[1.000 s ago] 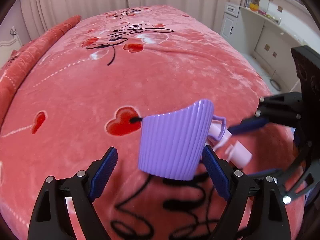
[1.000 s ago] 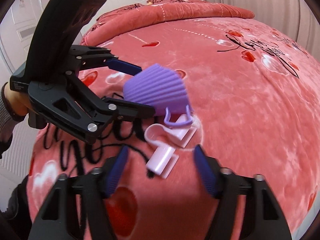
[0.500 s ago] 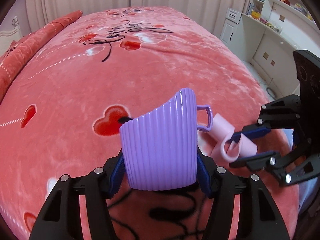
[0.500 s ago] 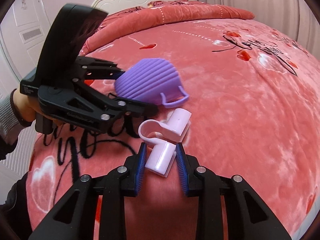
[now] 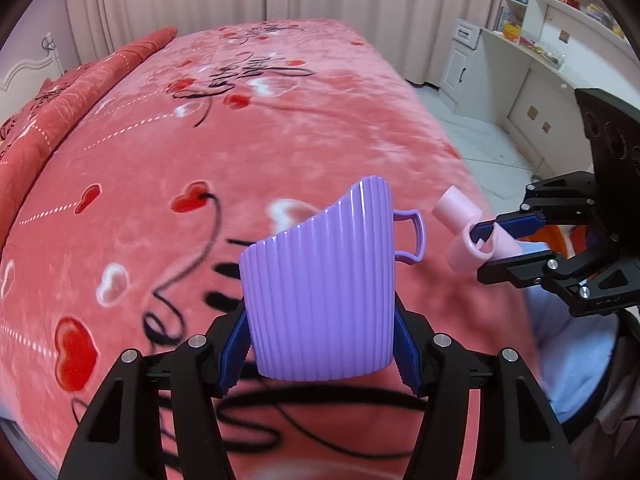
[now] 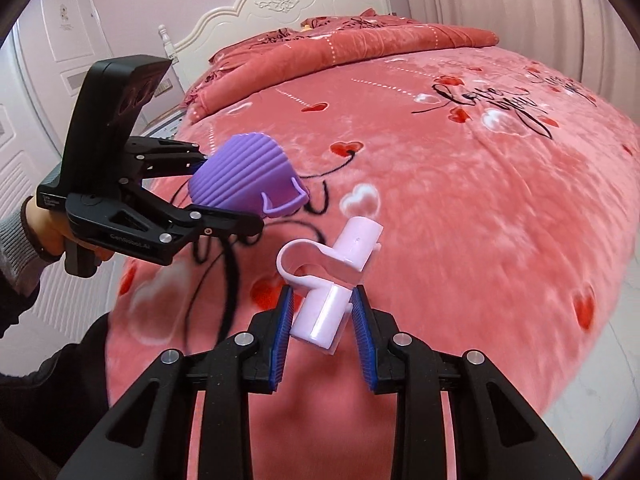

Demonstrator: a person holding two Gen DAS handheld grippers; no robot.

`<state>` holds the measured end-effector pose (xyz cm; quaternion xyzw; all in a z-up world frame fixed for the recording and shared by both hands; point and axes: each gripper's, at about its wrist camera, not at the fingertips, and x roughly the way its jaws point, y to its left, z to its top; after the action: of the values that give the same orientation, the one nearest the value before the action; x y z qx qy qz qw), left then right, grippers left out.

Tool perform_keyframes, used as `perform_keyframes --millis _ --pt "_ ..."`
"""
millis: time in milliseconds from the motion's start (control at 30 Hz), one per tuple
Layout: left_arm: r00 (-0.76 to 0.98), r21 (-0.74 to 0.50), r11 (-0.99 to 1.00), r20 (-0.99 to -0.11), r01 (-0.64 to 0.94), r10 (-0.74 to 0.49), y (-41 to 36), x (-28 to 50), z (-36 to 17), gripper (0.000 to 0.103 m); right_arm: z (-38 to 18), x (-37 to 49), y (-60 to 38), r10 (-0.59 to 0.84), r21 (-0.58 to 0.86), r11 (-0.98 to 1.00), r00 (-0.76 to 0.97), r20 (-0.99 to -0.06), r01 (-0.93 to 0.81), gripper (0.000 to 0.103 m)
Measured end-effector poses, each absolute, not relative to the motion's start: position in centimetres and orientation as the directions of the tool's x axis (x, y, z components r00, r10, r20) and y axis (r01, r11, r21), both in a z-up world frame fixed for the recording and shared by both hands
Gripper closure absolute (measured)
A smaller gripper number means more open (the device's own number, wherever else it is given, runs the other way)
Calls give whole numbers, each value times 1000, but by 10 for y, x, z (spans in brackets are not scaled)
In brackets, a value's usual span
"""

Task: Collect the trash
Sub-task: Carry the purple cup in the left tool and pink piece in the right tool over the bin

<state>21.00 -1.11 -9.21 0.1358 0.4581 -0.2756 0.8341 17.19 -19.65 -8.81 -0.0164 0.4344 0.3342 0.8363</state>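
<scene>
My left gripper [image 5: 320,348] is shut on a ribbed purple plastic cup [image 5: 320,300] with a small handle and holds it above the pink bed. The cup also shows in the right wrist view [image 6: 244,180], with the left gripper [image 6: 208,196] around it. My right gripper [image 6: 322,328] is shut on a pale pink plastic tube piece with a clip loop [image 6: 332,280], lifted off the blanket. In the left wrist view the right gripper [image 5: 500,244] holds that pink piece [image 5: 464,236] just right of the cup.
The bed is covered by a pink blanket with red hearts and black script [image 5: 240,140]. A folded red quilt [image 6: 340,52] and white headboard [image 6: 280,12] lie at its far end. White cabinets and shelves [image 5: 520,60] stand beyond the bed's right edge, with tiled floor [image 5: 480,136] between.
Both grippers closed, the left on the purple cup and the right on the pink piece, then lifted them off the blanket and drew back toward the bed's near edge.
</scene>
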Motion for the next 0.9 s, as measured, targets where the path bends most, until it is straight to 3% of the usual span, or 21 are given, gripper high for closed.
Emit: perform_keyframes --millis 467,900 --pt "416 -9 742 -824 670 -385 -107 127 -64 41 -65 73 -294 515 268 828 479 -711 -493 73" --pt "292 -18 546 -831 837 -474 -258 108 -73 41 -72 7 -442 380 289 925 590 -713 -247 73"
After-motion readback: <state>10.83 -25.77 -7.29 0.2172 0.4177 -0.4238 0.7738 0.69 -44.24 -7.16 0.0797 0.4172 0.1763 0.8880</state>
